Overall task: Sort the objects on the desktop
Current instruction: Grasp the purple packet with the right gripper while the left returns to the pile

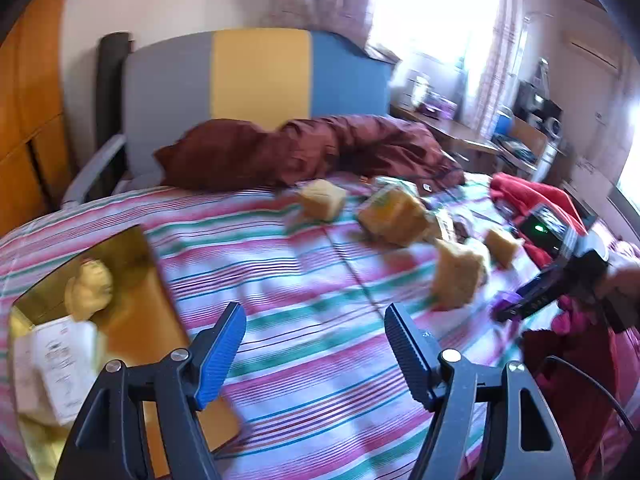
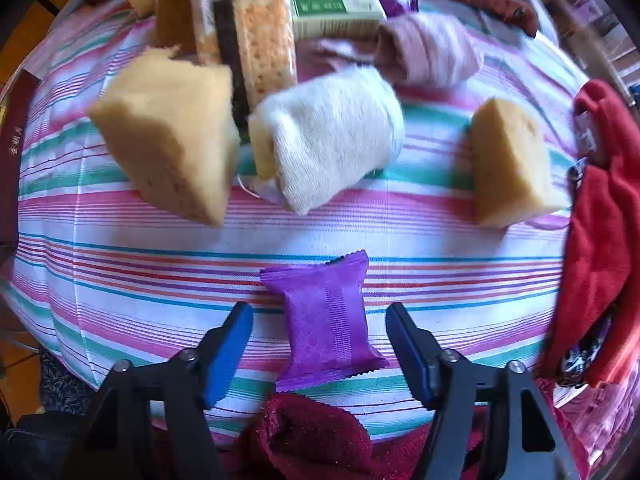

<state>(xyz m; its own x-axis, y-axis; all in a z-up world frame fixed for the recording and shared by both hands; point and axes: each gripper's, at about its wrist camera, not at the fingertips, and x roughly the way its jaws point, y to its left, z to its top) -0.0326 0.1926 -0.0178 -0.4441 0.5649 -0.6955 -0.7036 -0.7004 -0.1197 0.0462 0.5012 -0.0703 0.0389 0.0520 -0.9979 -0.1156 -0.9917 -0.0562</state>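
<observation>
Right gripper (image 2: 320,344) spread, straddling purple packet (image 2: 326,324), pads not touching. Risk: slick wrapper sliding on striped cloth (image 2: 120,272) during closing. Left gripper (image 1: 316,344) spread, empty.

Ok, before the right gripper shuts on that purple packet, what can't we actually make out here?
- Purple packet, right wrist view: lies between open fingers; print unreadable, contents sealed.
- Dark red cloth, same view: cut off by the bottom edge.
- Green-and-white box: text too blurred to read.
- Yellow sponges, left wrist view: motion blur smears edges.
- Right gripper, left wrist view: blurred, jaws unclear.
- Left gripper: open, nothing between.
</observation>
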